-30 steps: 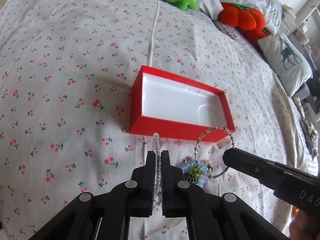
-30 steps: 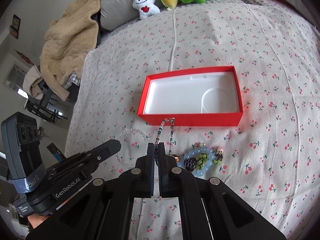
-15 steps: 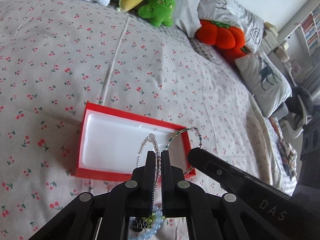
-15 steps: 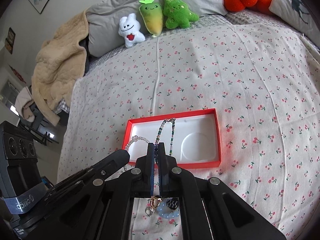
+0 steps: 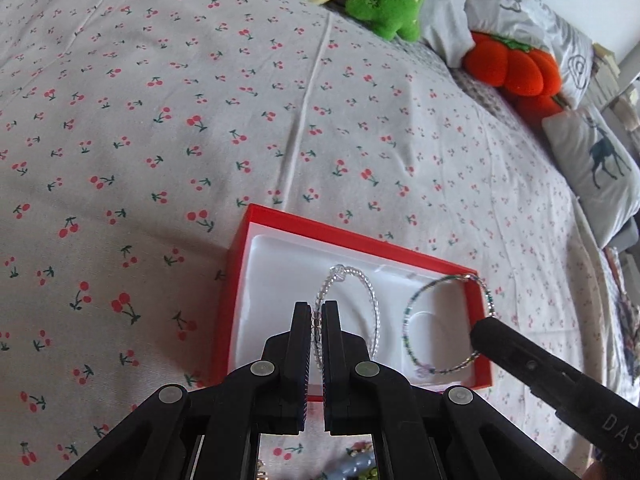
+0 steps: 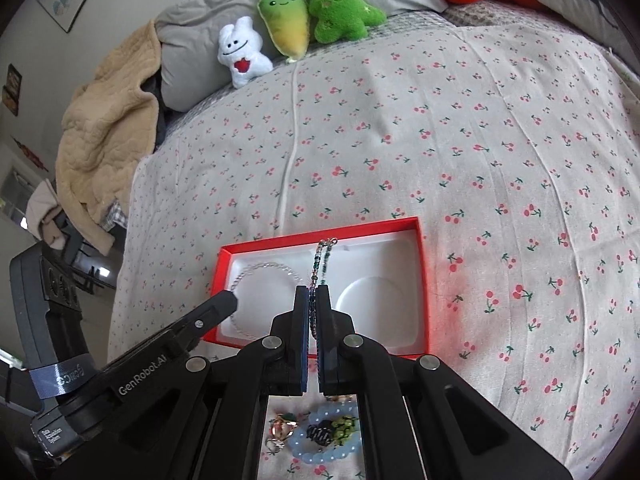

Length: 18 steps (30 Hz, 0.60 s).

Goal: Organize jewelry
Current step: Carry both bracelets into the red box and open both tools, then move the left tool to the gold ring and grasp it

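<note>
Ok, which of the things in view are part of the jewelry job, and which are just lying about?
Job:
red box
clear bracelet in left claw
green bracelet in right claw
blue bracelet on the bed
small charm beside it

Lying about:
white plush
carrot plush
green plush
orange plush
deer pillow
tan blanket

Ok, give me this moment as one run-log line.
left gripper: shut on clear bead bracelet | right gripper: shut on green bead bracelet | both over red box | blue bracelet: on bedsheet
</note>
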Each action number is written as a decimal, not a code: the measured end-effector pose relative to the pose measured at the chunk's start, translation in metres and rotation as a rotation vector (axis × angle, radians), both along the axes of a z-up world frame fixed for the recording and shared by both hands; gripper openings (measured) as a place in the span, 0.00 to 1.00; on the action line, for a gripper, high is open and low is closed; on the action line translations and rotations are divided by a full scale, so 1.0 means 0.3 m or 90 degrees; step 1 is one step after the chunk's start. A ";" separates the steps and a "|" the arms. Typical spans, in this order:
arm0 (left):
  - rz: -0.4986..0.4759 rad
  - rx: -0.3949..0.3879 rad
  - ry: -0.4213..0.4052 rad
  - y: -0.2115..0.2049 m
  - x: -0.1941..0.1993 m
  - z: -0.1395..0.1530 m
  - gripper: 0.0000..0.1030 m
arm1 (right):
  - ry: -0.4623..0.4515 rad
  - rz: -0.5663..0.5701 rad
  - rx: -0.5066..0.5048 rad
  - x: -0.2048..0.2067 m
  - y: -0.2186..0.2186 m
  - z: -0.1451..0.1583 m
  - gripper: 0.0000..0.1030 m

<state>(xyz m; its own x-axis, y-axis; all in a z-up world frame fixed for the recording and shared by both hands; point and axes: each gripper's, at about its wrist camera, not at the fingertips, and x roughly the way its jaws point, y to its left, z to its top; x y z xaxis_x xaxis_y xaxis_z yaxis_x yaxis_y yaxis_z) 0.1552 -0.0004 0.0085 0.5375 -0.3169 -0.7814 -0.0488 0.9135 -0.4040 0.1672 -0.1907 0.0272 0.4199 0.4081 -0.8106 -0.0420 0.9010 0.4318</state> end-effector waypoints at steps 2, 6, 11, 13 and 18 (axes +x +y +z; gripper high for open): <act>0.002 0.013 0.004 0.004 0.002 -0.008 0.00 | 0.010 -0.009 -0.010 0.003 -0.026 -0.023 0.03; 0.004 0.031 0.003 -0.002 0.006 -0.013 0.00 | 0.019 -0.013 -0.025 0.005 -0.054 -0.051 0.03; 0.009 0.066 -0.008 -0.021 -0.004 0.006 0.23 | 0.019 -0.026 -0.041 0.000 -0.077 -0.043 0.05; 0.011 0.067 -0.013 -0.023 -0.012 0.017 0.41 | 0.017 -0.027 -0.044 -0.005 -0.085 -0.032 0.06; 0.005 0.077 -0.005 -0.026 -0.033 0.032 0.48 | 0.009 -0.021 -0.056 -0.027 -0.100 -0.010 0.21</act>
<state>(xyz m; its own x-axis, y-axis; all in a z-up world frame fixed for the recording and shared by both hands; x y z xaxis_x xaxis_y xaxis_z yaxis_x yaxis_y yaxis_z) 0.1452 -0.0082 0.0180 0.5455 -0.2165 -0.8097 -0.0541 0.9549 -0.2918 0.1591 -0.2206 0.0242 0.4201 0.3205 -0.8490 -0.0053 0.9364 0.3509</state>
